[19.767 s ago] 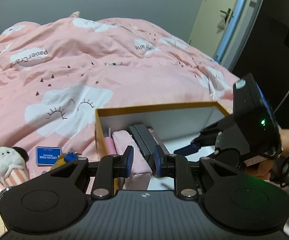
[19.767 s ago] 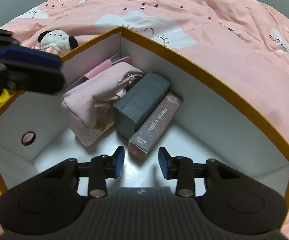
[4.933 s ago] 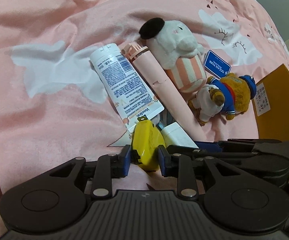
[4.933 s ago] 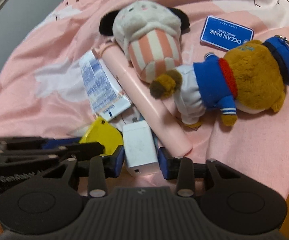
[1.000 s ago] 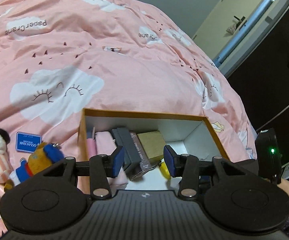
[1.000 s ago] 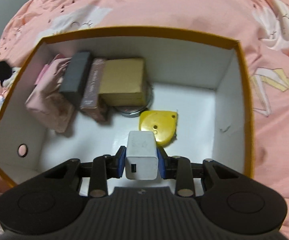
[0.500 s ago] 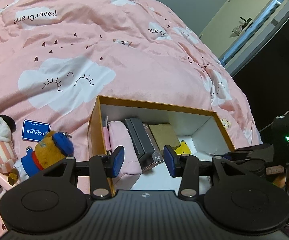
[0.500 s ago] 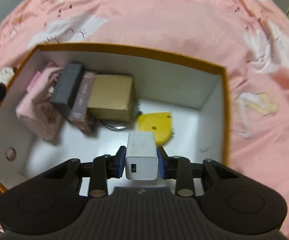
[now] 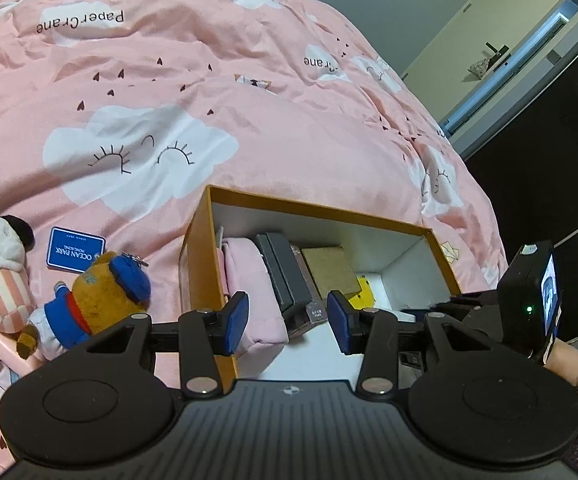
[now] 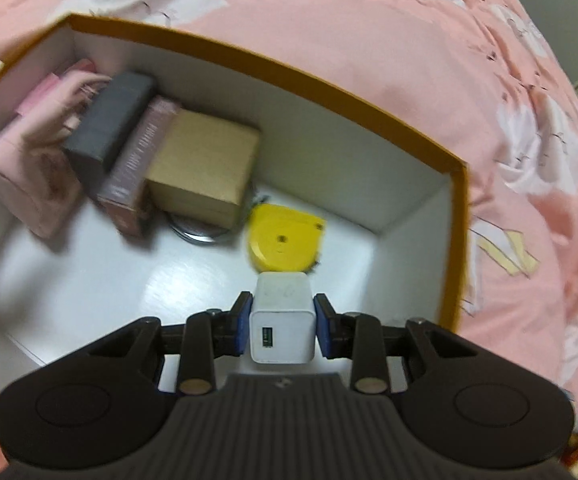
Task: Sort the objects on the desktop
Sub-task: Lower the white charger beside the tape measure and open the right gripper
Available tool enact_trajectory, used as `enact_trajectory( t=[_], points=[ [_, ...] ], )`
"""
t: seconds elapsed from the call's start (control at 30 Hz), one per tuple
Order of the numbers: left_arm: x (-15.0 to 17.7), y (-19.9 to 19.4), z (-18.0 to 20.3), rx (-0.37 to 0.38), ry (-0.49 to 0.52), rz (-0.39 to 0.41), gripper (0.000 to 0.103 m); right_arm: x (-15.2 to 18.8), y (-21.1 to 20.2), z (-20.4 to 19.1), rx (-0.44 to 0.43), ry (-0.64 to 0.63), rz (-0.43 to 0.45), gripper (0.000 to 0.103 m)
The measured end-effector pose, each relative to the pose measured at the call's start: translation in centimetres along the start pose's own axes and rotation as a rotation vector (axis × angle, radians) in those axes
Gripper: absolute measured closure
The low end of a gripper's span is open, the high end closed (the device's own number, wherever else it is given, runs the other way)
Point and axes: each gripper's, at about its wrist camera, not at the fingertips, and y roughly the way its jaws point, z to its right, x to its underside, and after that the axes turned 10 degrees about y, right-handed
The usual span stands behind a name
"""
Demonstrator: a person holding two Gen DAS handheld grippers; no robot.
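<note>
Presently, left wrist view: left gripper (image 9: 287,316), jaws spread and empty, hangs over the near wall of the orange box (image 9: 317,210). Right wrist view: right gripper (image 10: 283,328) pinches white charger (image 10: 282,318), long axis running forward along the fingers, above bare box floor just short of yellow tape measure (image 10: 283,242); this hand is nearer.

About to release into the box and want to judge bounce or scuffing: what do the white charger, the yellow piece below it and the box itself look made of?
White charger: apparently hard plastic, smooth matte, crisp moulded edges.
Yellow piece: likely glossy plastic, uniform colour; blurred.
Box: looks like rigid cardboard, orange outside, white inside with a slight sheen on the floor.
</note>
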Motion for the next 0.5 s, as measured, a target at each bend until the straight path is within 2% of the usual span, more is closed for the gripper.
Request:
enact_trajectory(
  t=[0.13,0.2,0.3,0.5],
  points=[
    [0.2,0.2,0.2,0.021,0.001,-0.011,0.054,-0.1,-0.4,-0.5,-0.015,-0.018,0.060,0.069],
    [0.2,0.2,0.3,0.016,0.005,-0.011,0.054,-0.1,-0.5,-0.2,-0.014,-0.008,0.062,0.069],
    [0.2,0.1,0.3,0.014,0.002,-0.011,0.054,-0.3,-1.5,0.8,-0.053,0.043,0.070,0.069],
    [0.2,0.3,0.8,0.017,0.012,-0.018,0.054,-1.8,-1.5,2.3,-0.056,0.178,0.171,0.069]
  ],
)
